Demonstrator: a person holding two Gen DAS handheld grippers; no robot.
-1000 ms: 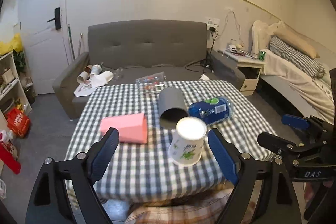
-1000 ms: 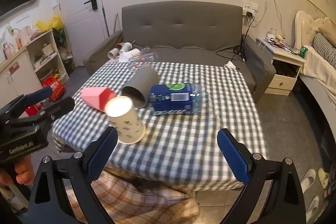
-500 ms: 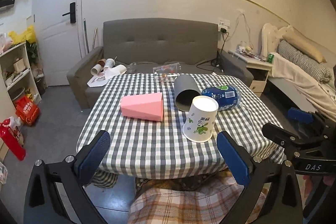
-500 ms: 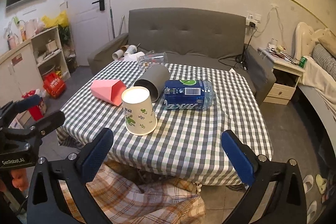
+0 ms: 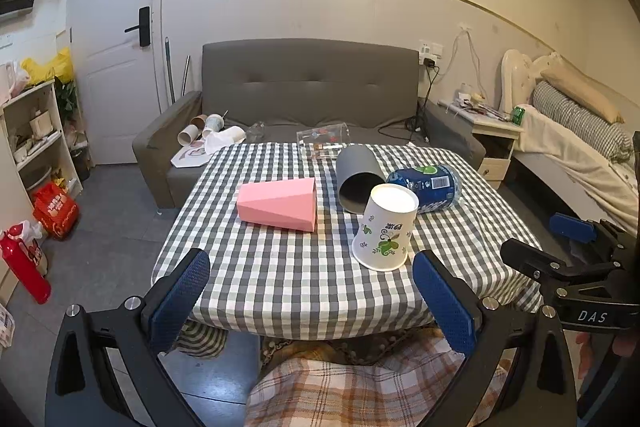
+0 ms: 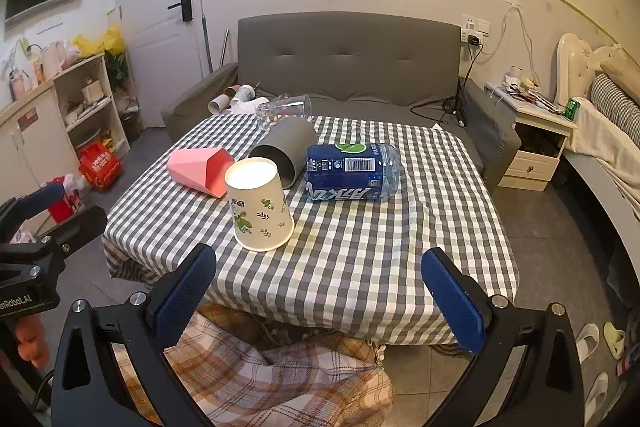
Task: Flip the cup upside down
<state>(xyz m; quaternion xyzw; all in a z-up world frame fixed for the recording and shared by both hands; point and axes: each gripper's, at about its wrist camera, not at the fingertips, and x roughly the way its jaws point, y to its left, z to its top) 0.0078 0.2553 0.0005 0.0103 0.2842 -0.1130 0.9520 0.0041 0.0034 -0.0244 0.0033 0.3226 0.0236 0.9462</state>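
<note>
paper cup (image 5: 385,228): white, green leaf and dark floral print
bench (image 5: 280,279): grey and white check cloth
box (image 5: 279,203): plain pink
tube (image 5: 357,177): grey, dark inside
bottle (image 6: 352,177): clear, blue label, white lettering, green mark
sofa (image 5: 308,83): dark grey
left tool (image 5: 312,297): black frame, blue pads
right tool (image 6: 320,293): black frame, blue pads
blanket (image 6: 260,379): orange, white plaid

Pink box (image 5: 280,203), grey tube (image 5: 357,178), blue bottle (image 5: 427,185) on checked tablecloth (image 5: 280,283).
</note>
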